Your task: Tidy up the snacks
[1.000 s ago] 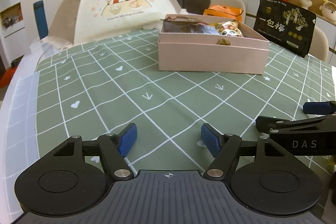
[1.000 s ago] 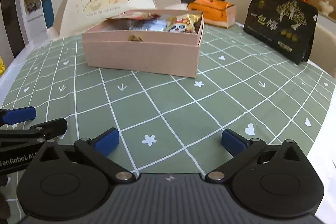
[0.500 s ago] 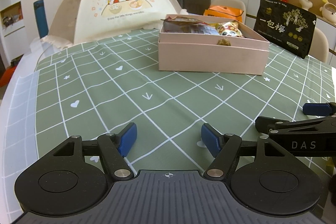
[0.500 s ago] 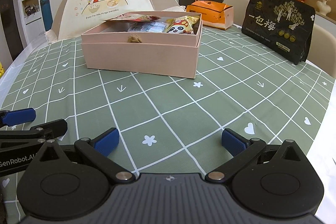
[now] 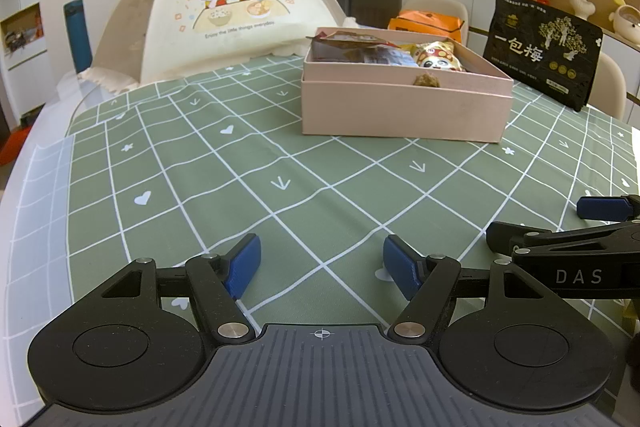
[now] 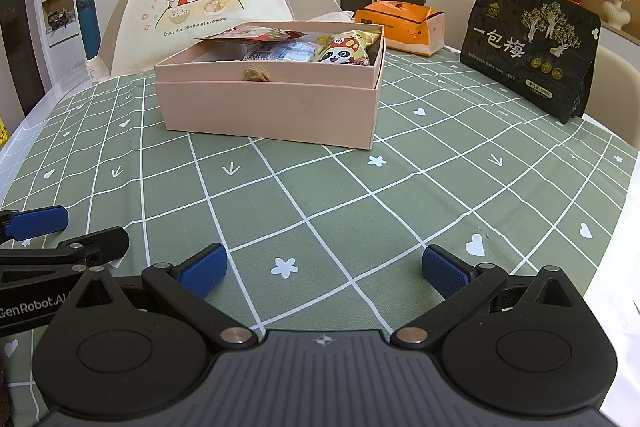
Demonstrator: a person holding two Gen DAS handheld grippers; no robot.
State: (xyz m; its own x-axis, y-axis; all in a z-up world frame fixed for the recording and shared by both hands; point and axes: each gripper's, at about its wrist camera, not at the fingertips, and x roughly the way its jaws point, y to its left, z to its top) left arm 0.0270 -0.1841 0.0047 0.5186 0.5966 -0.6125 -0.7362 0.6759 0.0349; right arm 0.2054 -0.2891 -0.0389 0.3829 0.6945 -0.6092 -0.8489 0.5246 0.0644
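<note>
A pink box (image 5: 404, 107) (image 6: 272, 107) stands on the green checked tablecloth and holds several snack packets, among them a panda packet (image 5: 436, 57) (image 6: 346, 53) and a red flat packet (image 6: 256, 35). My left gripper (image 5: 322, 267) is open and empty, low over the cloth, well in front of the box. My right gripper (image 6: 324, 267) is open and empty, also near the front edge. Each gripper shows at the side of the other's view.
A black snack bag (image 5: 542, 57) (image 6: 528, 51) stands at the back right. An orange box (image 5: 428, 25) (image 6: 400, 27) lies behind the pink box. A domed food cover (image 5: 224, 11) (image 6: 200, 3) sits at the back left. The table edge (image 6: 616, 267) is at the right.
The right wrist view has risen or tilted slightly, showing more of the box's inside. The left gripper has barely moved. Both grippers stay open.
</note>
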